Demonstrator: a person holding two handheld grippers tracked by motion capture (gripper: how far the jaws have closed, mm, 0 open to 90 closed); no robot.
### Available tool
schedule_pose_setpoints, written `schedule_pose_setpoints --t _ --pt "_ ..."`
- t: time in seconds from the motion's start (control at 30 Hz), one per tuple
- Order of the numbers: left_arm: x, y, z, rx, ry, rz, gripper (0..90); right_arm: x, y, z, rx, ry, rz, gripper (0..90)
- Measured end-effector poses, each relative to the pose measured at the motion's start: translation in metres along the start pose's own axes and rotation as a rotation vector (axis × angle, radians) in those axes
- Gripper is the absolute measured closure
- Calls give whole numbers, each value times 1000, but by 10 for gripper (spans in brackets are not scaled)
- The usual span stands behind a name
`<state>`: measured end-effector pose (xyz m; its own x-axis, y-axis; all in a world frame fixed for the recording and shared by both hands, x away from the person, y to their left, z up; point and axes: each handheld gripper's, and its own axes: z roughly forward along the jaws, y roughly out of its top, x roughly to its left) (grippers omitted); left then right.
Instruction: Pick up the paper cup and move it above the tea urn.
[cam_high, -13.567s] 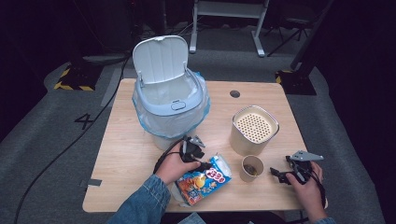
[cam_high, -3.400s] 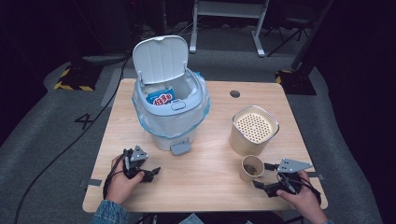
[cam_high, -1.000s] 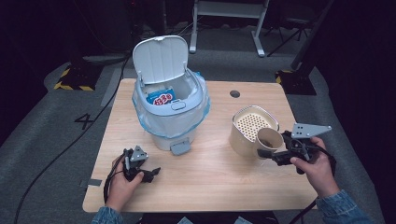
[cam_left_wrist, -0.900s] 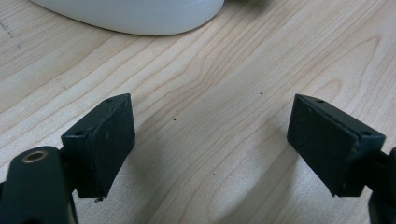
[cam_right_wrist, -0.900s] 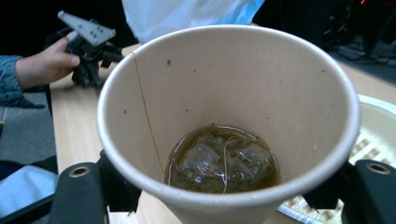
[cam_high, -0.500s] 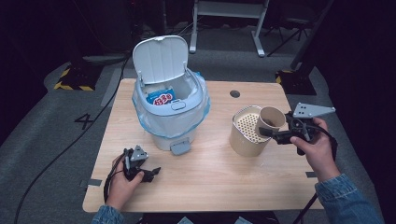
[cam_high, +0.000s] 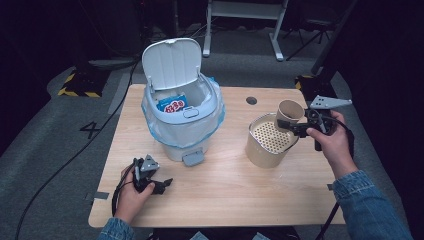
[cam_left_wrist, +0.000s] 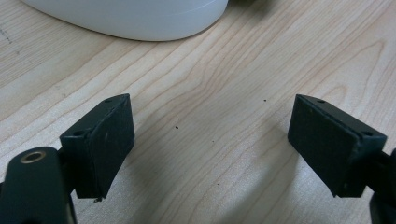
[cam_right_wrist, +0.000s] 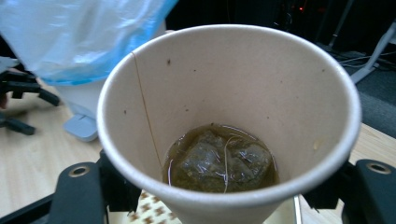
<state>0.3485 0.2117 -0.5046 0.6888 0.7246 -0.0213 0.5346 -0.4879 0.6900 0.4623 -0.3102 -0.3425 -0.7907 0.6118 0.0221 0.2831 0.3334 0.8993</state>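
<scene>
Paper cup (cam_high: 290, 112) tilts leftward (mouth toward bin (cam_high: 181, 125)).

The round tan paper cup (cam_right_wrist: 229, 116) is plain beige inside with a few dark specks, holding a brownish-green wet tea bag (cam_right_wrist: 219, 161). The cylindrical cream canister (cam_high: 270, 141) has a dotted perforated top. The white plastic bin (cam_high: 182, 115) wears a pale blue liner; inside it is a blue-and-red snack packet (cam_high: 172, 105). The light wooden desk (cam_high: 225, 185) shows wavy grain, and the tongs are black.
</scene>
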Motion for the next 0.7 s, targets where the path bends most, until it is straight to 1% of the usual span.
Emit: schedule_pose_setpoints --t 0.1,0.27,0.37,0.43,0.57,0.7 --pt "0 0 0 0 0 -1 150 -10 -3 6 7 -25 -15 295" --pt "0 0 0 0 0 0 150 -16 -7 11 -4 -32 -19 296" --pt "0 0 0 -2 1 0 151 -17 -7 12 -3 -34 -23 297" --pt "0 0 0 0 0 0 151 -17 -8 12 -3 -40 -36 297" --pt "0 0 0 0 0 0 151 -15 -7 11 5 -63 -84 299" --pt "0 0 0 0 0 0 150 -13 -6 9 28 -101 -164 305"
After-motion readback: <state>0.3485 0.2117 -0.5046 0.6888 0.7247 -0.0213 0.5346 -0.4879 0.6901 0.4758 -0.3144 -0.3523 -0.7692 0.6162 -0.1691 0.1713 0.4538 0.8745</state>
